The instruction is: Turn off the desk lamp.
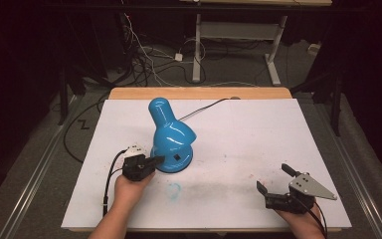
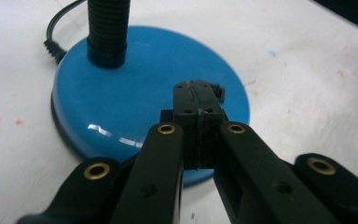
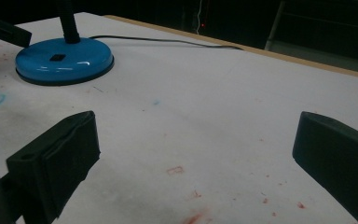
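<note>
1. Left gripper (image 2: 198,100) has its jaws pressed together with nothing between them; the joined tips sit right over the small black switch (image 1: 177,157) on the lamp base (image 2: 140,93); looks to me like it's poking the button rather than grabbing anything.
2. So the step in hand, I'd say, is toggling the blue desk lamp (image 1: 170,135); the next move probably calls for a short push straight down on that switch, then a lift off without dragging the base sideways; can't tell whether the tips are actually touching it yet.
3. The lamp stands left of the middle of the white table (image 1: 258,129), head tilted up and away, cord (image 1: 204,107) running off the far edge.
4. Left hand (image 1: 129,189) comes in low from the near edge, gripper angled toward the base.
5. Right gripper (image 1: 274,179) is spread wide, holding nothing; it's parked near the front right, well apart from the lamp.
</note>
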Available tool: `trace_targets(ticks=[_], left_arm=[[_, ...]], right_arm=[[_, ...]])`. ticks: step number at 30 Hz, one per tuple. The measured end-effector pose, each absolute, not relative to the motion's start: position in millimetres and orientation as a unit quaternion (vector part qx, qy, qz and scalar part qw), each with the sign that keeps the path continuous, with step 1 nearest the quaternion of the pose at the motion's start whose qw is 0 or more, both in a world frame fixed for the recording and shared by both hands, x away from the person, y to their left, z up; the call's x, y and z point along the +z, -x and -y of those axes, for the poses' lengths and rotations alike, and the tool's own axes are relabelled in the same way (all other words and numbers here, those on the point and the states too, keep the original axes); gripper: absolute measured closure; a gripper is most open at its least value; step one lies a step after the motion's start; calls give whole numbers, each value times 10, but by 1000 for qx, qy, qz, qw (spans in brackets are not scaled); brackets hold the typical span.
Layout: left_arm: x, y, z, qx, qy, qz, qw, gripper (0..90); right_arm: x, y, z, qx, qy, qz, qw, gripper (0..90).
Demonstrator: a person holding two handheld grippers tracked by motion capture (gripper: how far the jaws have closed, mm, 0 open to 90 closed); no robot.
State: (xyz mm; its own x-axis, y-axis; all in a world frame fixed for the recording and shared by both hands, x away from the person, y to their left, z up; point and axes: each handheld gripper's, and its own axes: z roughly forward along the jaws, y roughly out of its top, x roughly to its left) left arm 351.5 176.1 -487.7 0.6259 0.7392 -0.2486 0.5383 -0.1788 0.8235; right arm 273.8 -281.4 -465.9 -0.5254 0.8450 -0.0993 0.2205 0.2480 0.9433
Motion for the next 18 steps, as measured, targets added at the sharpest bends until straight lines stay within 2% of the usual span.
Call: trace_targets(ticks=[15,18], left_arm=[[-4826,-2911,-2115,157,-783,-409,441,880],[-4881,-2799,-2151,155,-780,-405,452,880]], right_arm=[[-4694,-2744,2824,487,-372,-725,314,12],[-4701,-2746,2809,486,-370,-727,313,12]])
